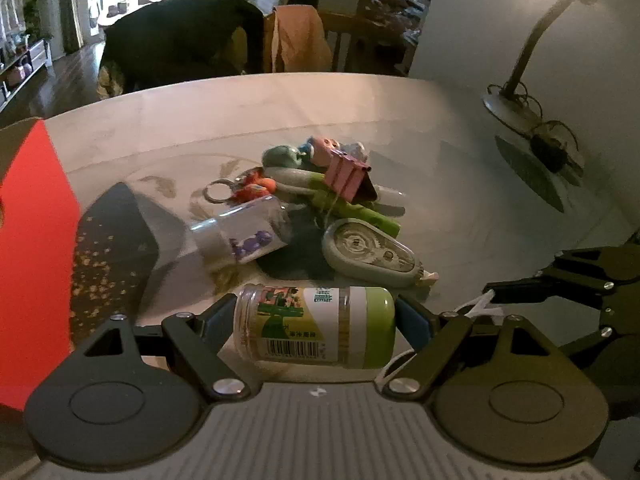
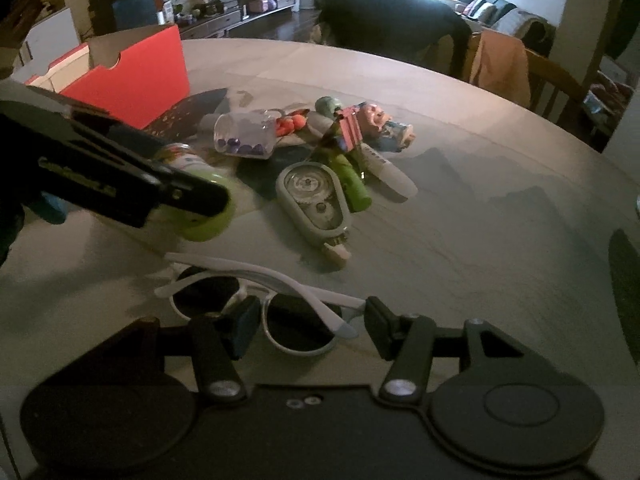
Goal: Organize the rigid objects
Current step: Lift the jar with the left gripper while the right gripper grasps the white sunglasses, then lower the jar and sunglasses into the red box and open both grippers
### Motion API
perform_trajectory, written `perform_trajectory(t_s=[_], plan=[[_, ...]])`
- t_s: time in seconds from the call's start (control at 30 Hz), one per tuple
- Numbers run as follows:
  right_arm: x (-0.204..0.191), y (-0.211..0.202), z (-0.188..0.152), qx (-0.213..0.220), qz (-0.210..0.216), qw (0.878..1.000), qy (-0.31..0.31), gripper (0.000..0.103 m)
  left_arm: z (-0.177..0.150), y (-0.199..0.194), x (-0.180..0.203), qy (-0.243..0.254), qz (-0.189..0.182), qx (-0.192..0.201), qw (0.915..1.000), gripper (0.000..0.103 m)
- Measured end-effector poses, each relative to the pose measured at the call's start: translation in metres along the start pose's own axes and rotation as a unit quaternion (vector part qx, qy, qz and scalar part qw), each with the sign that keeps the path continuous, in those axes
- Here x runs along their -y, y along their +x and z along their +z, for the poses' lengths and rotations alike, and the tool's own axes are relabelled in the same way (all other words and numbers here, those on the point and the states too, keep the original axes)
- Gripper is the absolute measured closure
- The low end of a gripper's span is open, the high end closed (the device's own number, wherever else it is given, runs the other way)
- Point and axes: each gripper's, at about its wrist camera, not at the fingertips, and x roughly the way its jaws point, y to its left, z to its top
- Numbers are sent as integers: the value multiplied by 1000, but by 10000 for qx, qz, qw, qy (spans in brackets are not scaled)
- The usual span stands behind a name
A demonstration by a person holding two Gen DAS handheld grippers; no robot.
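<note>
— Green-capped and lying sideways, the jar [image 1: 316, 328] fills the bottom of the left wrist view. Is it gripped?

— Yes. The left gripper [image 1: 316, 322] has it end to end, one blue pad on the clear base, the other on the green cap, so the tongs stand fairly wide but are closed on it.

— And behind it?

— A heap on the pale table [image 1: 460, 208]: a clear plastic tube [image 1: 240, 232] with purple bits inside, a grey correction tape dispenser [image 1: 372, 254], a green marker [image 1: 352, 208], a pink binder clip [image 1: 347, 174] and an orange key-ring toy [image 1: 254, 188]. A red box [image 1: 32, 248] stands at the left edge, a dark speckled pouch [image 1: 112, 252] beside it, and a desk lamp [image 1: 532, 40] far right.

— Now the right wrist view.

— White-framed sunglasses [image 2: 276, 312] with dark lenses lie folded on the table [image 2: 480, 160], just ahead of the camera. The right gripper [image 2: 308, 326] straddles one lens at a middling gap; the left pad touches the bridge, the right pad sits at the hinge corner. I cannot tell whether they truly pinch the frame.

— Anything else there?

— The left gripper [image 2: 176, 196] enters from the left with the jar [image 2: 200, 200] clamped, near the sunglasses. The same heap sits beyond, the correction tape dispenser [image 2: 316, 204] nearest, the red box [image 2: 136, 76] behind.
</note>
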Motion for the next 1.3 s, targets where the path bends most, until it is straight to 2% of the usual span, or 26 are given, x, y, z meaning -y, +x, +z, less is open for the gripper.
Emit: perform_trajectory(t_s=[0.2,0.53,0.77,1.03,1.3], plan=[[-5,-21,6,146,-111,9997,161,46,0,-22,-13,-143,125,5,9998,18],[-26,-60,33,532,-207,9972,488,46,2,-81,-45,-344,111,320,9988,18],[-56,-77,61,768,-181,9948,650,46,3,-122,-74,-421,162,559,9974,18],[-99,-77,101,945,-41,9933,669,46,3,-161,-120,-539,341,795,9948,18],[-155,-64,136,1037,124,9940,336,46,-1,-187,-179,-739,635,953,9907,18]])
